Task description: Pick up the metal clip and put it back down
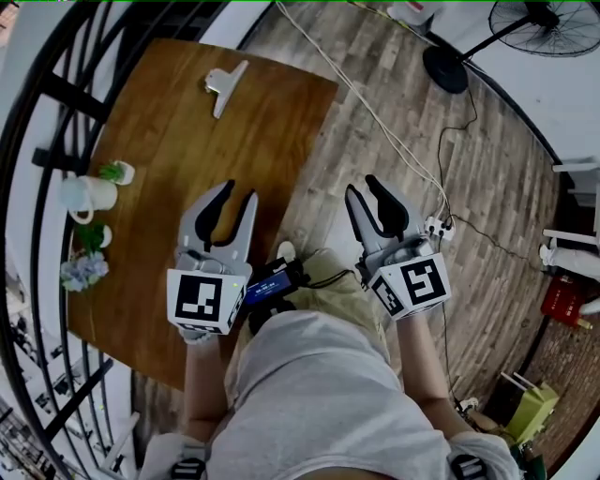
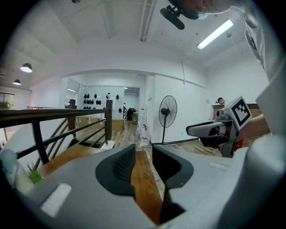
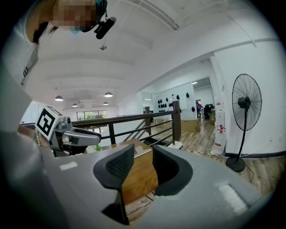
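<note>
The metal clip lies flat on the far part of the brown wooden table, its silver handles pointing away to the right. Nothing touches it. My left gripper hovers over the table's near right side, well short of the clip, open with only bare wood showing between its jaws. My right gripper hangs over the floor just right of the table, also open and empty. Each gripper shows in the other's view: the right gripper and the left gripper.
A white mug, a small potted plant and a bunch of flowers stand along the table's left edge by the black railing. A white cable with a power strip crosses the plank floor. A standing fan is at the far right.
</note>
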`<state>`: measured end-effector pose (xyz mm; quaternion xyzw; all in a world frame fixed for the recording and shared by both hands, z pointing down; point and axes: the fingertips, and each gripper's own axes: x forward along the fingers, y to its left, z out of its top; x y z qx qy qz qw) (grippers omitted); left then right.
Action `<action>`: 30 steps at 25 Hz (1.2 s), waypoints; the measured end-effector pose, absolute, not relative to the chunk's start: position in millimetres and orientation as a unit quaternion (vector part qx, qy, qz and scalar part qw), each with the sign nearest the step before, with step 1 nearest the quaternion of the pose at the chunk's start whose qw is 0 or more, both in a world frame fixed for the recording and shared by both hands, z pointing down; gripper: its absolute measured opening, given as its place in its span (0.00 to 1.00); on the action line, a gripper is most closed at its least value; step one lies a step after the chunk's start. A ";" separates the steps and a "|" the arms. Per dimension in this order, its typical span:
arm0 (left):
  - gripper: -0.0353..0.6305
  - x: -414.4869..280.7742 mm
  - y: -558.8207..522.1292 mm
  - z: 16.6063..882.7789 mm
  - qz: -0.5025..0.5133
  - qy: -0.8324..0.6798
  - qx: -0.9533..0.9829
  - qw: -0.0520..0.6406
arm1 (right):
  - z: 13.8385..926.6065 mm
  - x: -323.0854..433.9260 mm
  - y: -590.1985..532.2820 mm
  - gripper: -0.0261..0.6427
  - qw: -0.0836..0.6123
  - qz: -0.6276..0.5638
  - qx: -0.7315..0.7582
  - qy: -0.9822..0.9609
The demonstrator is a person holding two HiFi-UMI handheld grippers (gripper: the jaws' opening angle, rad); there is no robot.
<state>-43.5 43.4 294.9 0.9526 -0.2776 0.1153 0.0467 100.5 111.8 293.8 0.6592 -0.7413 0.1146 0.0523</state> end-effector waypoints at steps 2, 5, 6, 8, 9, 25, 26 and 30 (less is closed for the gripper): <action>0.24 -45.9 40.2 299.4 0.125 -0.284 0.949 0.050 | 293.0 100.9 106.9 0.23 0.054 0.113 0.656 -0.744; 0.24 -46.0 34.3 300.9 0.127 -0.290 0.947 0.047 | 292.5 101.7 98.0 0.23 0.055 0.110 0.650 -0.750; 0.24 -46.3 31.7 300.7 0.127 -0.293 0.946 0.047 | 293.0 101.2 94.4 0.23 0.055 0.109 0.647 -0.752; 0.24 -47.0 25.8 299.3 0.121 -0.301 0.945 0.045 | 294.4 99.3 86.7 0.23 0.055 0.109 0.639 -0.759; 0.24 -47.1 22.9 298.5 0.117 -0.305 0.944 0.044 | 294.9 98.5 82.7 0.23 0.055 0.108 0.634 -0.763; 0.25 -39.0 -40.9 318.3 0.136 -0.386 0.910 0.067 | 313.2 112.1 -4.0 0.23 0.076 0.119 0.550 -0.823; 0.25 -37.3 -45.4 318.3 0.135 -0.388 0.909 0.067 | 313.9 112.6 -9.0 0.23 0.079 0.118 0.546 -0.826; 0.25 -38.4 -59.1 326.7 0.144 -0.403 0.901 0.076 | 316.8 111.9 -24.9 0.23 0.084 0.117 0.530 -0.836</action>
